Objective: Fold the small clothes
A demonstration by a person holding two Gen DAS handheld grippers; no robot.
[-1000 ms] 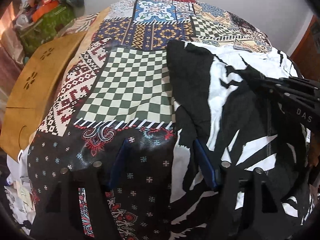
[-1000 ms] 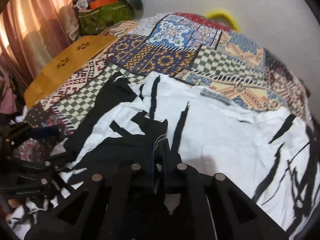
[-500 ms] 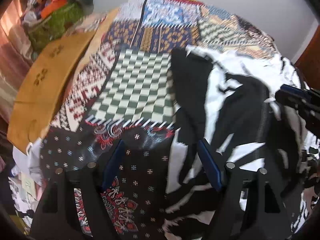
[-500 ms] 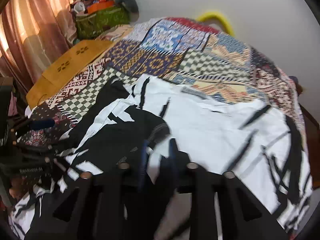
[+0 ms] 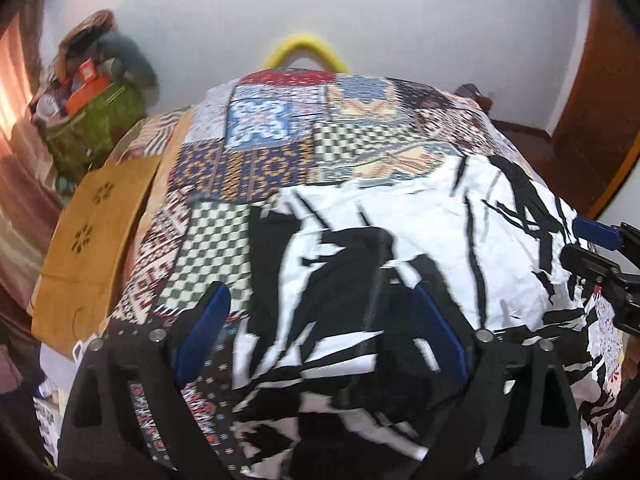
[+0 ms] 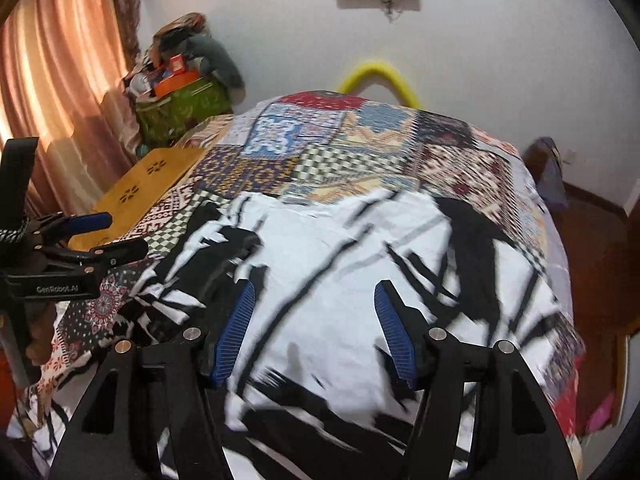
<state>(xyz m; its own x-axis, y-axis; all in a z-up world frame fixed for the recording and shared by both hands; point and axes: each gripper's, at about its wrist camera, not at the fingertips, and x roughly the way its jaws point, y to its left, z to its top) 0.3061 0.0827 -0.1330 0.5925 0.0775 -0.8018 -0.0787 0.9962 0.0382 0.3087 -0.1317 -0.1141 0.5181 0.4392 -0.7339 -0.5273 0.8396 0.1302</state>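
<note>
The black-and-white shirt lies on the patchwork blanket, near a yellow board. Left gripper and right gripper are opening, holding nothing.

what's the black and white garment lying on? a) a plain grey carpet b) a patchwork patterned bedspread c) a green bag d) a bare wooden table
b: the black and white garment lies spread flat on the patchwork bedspread, whose checked and floral panels show all around it.

Soft window glow through curtain, motion blur, fisheye-darkened corners.
</note>
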